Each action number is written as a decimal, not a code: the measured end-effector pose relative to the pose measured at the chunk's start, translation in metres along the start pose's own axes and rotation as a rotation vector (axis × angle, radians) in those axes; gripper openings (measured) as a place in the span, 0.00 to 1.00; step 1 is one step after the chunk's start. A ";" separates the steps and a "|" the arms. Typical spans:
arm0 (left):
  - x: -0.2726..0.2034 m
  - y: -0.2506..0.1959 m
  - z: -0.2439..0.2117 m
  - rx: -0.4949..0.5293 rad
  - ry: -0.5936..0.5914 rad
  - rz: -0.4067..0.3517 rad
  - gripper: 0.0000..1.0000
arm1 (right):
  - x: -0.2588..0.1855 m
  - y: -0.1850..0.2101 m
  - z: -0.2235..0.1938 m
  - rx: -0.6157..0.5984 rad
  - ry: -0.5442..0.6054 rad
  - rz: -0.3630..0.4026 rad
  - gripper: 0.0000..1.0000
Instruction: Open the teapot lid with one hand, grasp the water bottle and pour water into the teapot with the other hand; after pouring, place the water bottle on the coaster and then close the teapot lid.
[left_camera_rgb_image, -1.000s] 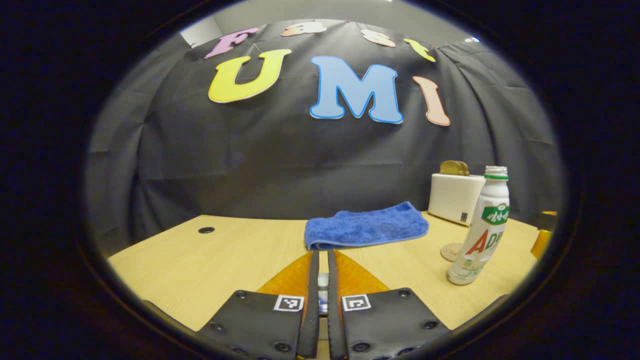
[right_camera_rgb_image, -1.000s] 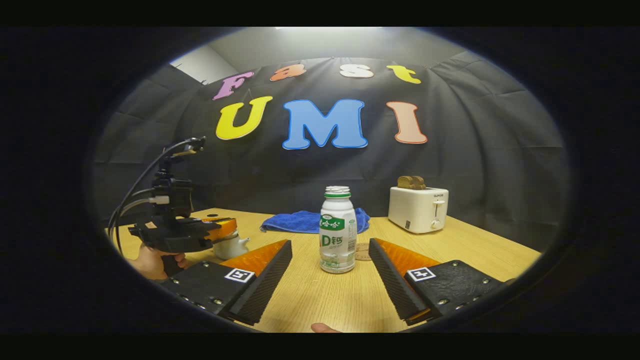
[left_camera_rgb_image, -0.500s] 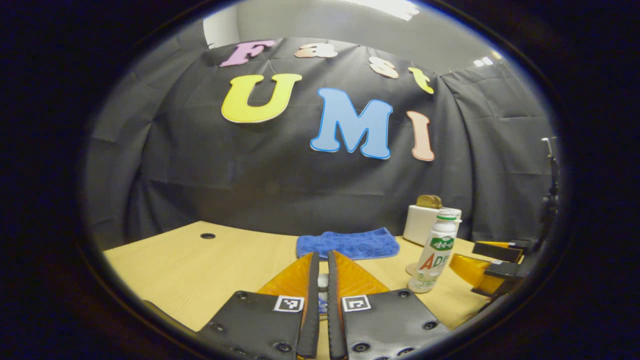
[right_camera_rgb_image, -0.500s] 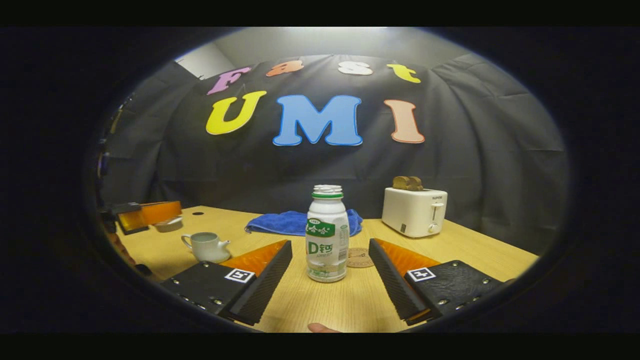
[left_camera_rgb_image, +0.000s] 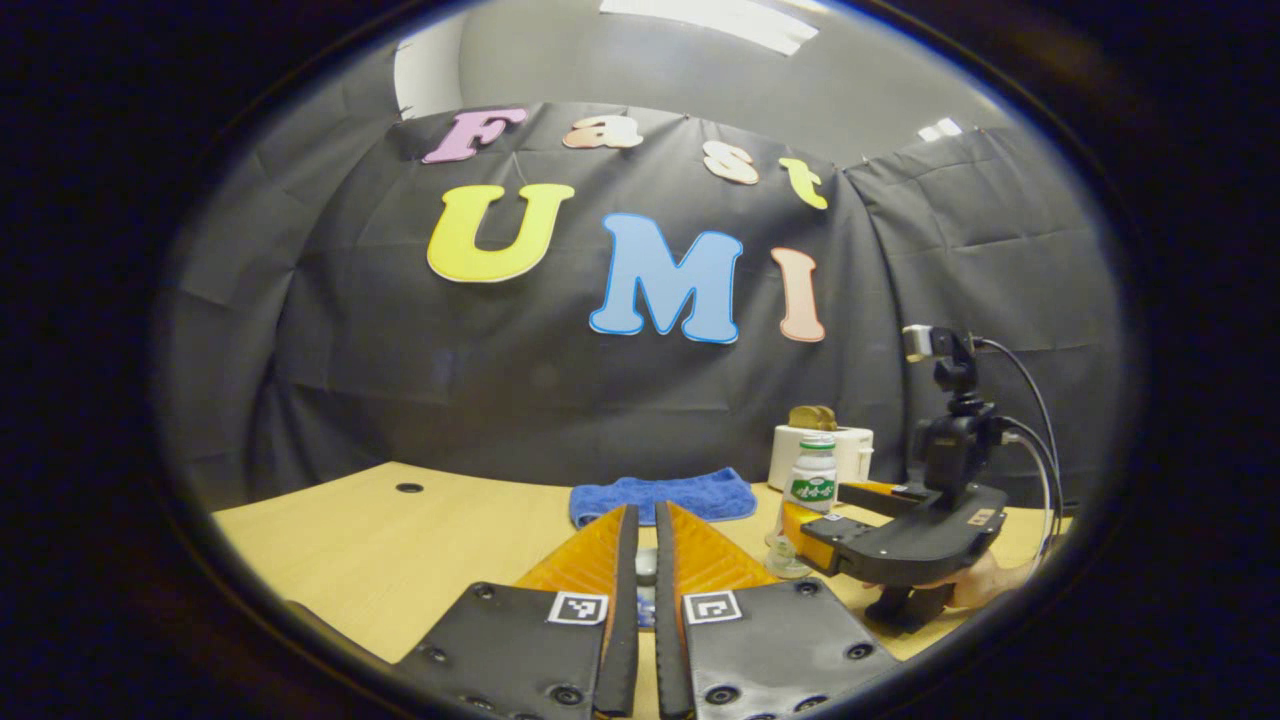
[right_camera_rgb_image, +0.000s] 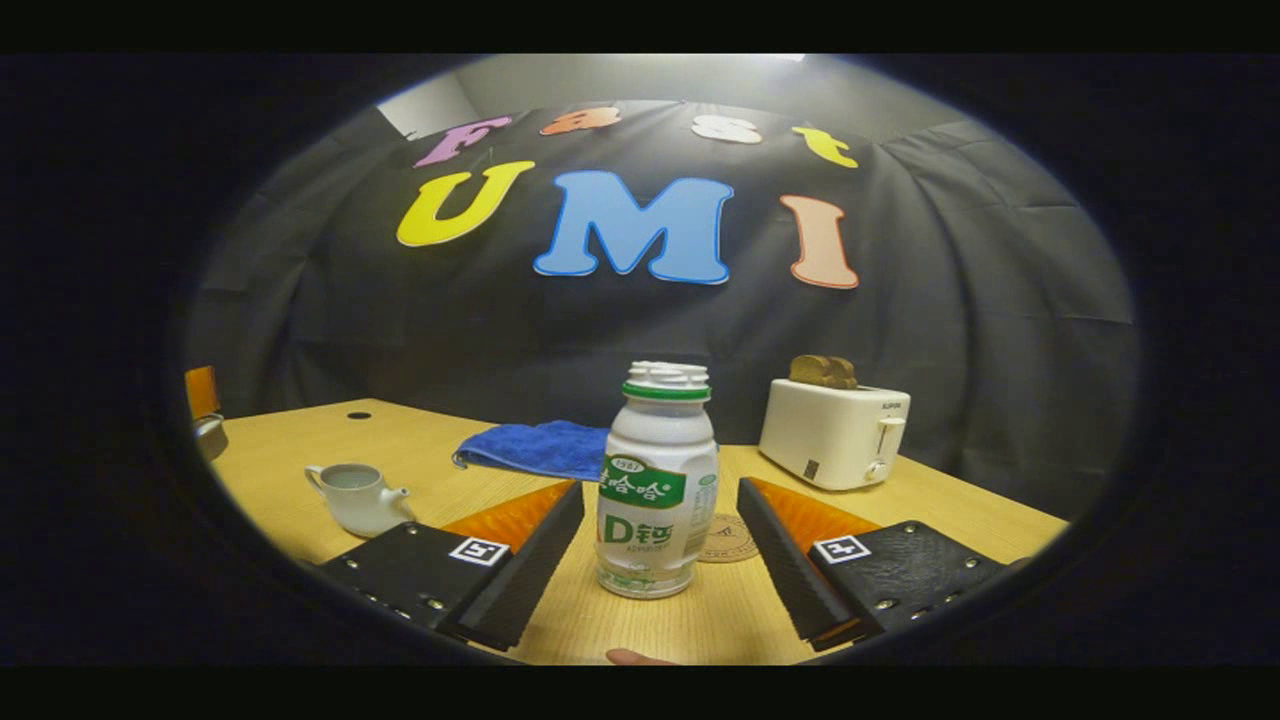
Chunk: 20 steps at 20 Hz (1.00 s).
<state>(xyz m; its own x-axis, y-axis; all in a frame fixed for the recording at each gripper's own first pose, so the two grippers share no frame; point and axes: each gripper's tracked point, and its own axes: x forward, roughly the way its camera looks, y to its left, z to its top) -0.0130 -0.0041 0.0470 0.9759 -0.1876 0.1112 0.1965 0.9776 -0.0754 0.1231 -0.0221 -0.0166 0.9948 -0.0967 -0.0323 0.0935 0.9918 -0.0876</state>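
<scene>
1. In the left gripper view the left gripper (left_camera_rgb_image: 640, 560) sits at the bottom centre of the frame, its jaws nearly together and clamped on the teapot lid (left_camera_rgb_image: 646, 566), a small pale piece seen in the narrow slit between them (little of it shows).
2. In the right gripper view that lid (right_camera_rgb_image: 210, 432) and a bit of the gripper holding it appear at the far left edge, raised above the worktop (right_camera_rgb_image: 420, 470) and well apart from the teapot.
3. The teapot (right_camera_rgb_image: 355, 497) stands uncovered at the lower left of the right gripper view, handle to the left and spout to the right.
4. The right gripper (right_camera_rgb_image: 655, 545) fills the lower middle of its own view with jaws spread wide; the water bottle (right_camera_rgb_image: 656, 480) stands upright between them, with a gap on each side, so neither jaw touches it.
5. The bottle has no cap on (its white threaded neck is bare above a green ring).
6. The round coaster (right_camera_rgb_image: 728, 538) lies flat just behind and to the right of the bottle's base, partly hidden by it.
7. A blue cloth (right_camera_rgb_image: 530, 447) lies folded behind the bottle to the left, and a white toaster (right_camera_rgb_image: 833, 432) with bread in its slots stands at the right.
8. In the left gripper view the right gripper shows at the right of the frame, with a hand (left_camera_rgb_image: 985, 580) under it and cables trailing off.
</scene>
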 end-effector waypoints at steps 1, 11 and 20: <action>-0.001 0.000 0.000 -0.003 0.001 -0.002 0.17 | 0.005 0.000 -0.003 0.002 0.010 -0.002 0.95; -0.034 -0.004 0.024 0.029 -0.056 -0.006 0.17 | 0.040 -0.004 -0.030 0.072 0.159 0.043 0.75; -0.068 -0.006 -0.005 -0.020 0.001 -0.047 0.18 | 0.022 0.022 -0.008 -0.209 0.109 0.098 0.75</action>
<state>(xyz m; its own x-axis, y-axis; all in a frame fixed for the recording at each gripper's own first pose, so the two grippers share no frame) -0.0799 0.0024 0.0347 0.9657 -0.2332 0.1145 0.2439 0.9656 -0.0900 0.1466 -0.0030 -0.0273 0.9874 -0.0201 -0.1568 -0.0253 0.9589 -0.2827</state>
